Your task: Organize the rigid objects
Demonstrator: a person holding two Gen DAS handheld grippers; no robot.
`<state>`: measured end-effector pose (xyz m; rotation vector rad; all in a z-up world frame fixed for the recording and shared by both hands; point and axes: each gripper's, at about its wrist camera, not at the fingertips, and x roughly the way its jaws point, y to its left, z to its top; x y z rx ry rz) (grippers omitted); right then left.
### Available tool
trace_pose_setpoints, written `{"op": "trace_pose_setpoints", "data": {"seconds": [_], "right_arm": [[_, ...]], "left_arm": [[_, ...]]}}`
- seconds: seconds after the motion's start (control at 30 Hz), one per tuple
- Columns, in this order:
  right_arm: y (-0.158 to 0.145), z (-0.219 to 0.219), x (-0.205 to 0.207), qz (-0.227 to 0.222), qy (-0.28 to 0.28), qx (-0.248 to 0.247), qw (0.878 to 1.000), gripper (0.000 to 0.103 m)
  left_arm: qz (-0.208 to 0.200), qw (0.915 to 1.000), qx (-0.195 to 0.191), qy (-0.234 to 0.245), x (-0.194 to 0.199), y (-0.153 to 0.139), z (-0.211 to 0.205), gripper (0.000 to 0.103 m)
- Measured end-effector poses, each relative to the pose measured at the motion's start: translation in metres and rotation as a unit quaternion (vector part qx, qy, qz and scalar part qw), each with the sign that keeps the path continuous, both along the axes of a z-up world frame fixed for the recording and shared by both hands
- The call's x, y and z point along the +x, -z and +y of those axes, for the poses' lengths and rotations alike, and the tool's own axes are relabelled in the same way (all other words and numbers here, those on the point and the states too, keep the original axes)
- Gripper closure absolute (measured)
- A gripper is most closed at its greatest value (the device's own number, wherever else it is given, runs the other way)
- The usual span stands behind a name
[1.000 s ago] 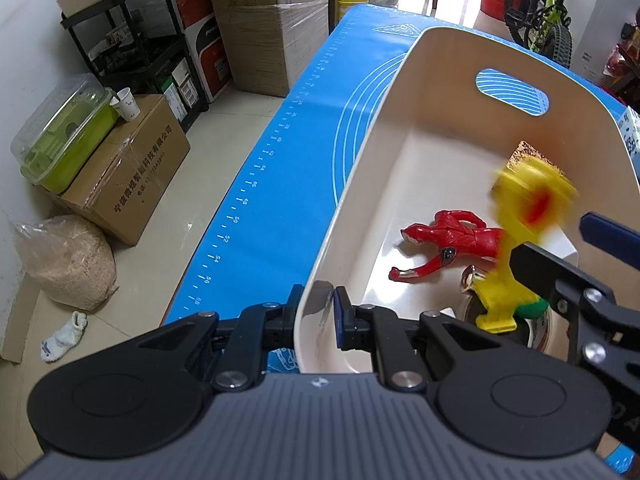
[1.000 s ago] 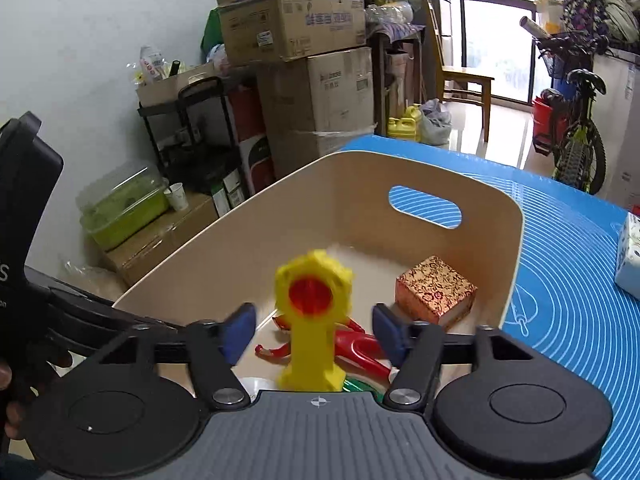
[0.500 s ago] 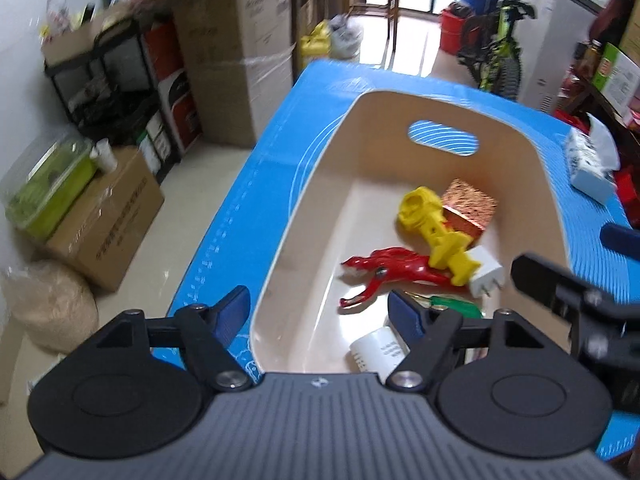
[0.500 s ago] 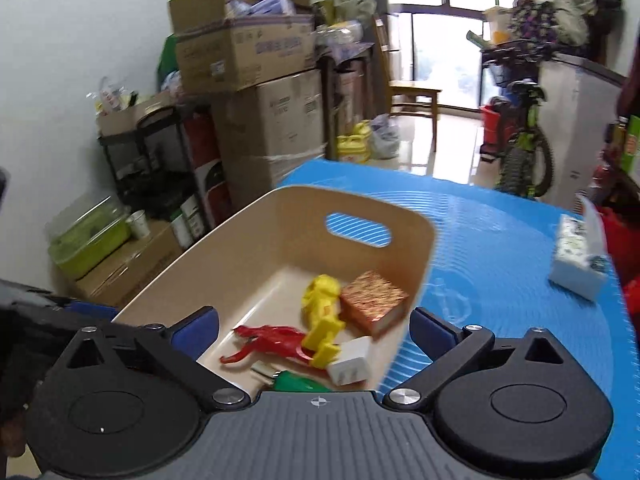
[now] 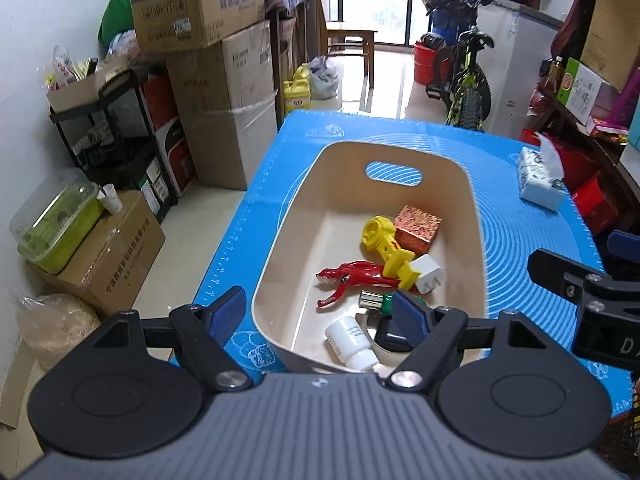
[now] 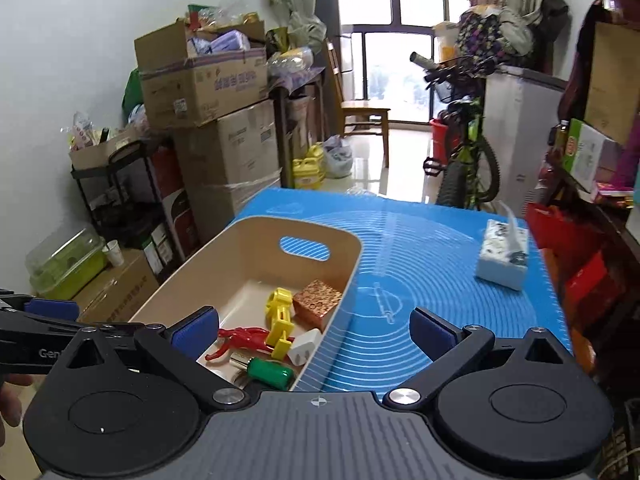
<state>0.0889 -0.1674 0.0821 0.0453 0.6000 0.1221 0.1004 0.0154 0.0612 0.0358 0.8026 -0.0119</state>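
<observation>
A beige bin [image 5: 476,216] [image 6: 236,264] stands on the blue mat. In it lie a yellow toy [image 5: 386,246] [image 6: 280,316], a red figure [image 5: 352,276] [image 6: 240,338], a patterned box [image 5: 418,228] [image 6: 318,298], a white plug [image 5: 428,278] [image 6: 304,352], a green-capped item [image 6: 268,372] and a white bottle [image 5: 352,342]. My left gripper [image 5: 320,312] is open and empty, high above the bin's near end. My right gripper [image 6: 316,330] is open and empty, above the bin's right rim; it also shows in the left wrist view [image 5: 584,292].
A tissue pack [image 5: 540,176] [image 6: 504,256] lies on the mat [image 6: 420,280] at the far right. Stacked cardboard boxes [image 5: 216,80], a black shelf [image 5: 112,132] and a green container [image 5: 56,224] stand left of the table. A bicycle [image 5: 464,80] stands beyond it.
The right gripper let go of the yellow toy, which now lies in the bin. The left gripper let go of the bin's rim. Both opened wide and pulled up and back.
</observation>
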Motion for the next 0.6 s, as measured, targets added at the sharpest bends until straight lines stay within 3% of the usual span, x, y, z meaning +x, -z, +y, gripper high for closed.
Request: {"op": "trace_pose_setpoints", "data": {"seconds": [0.27,0.6], "right_arm": [[-0.023,-0.009,-0.052,-0.015,0.019,-0.006,1.000,0.002],[-0.023,-0.024,-0.105,-0.016,0.039,-0.003,0.999,0.002]], "left_arm": [[-0.012,0.9999,0.000,0.004,-0.041,-0.017,-0.007,0.022],[-0.019,0.9998,0.002,0.006,-0.079,-0.016,-0.010,0.022]]}}
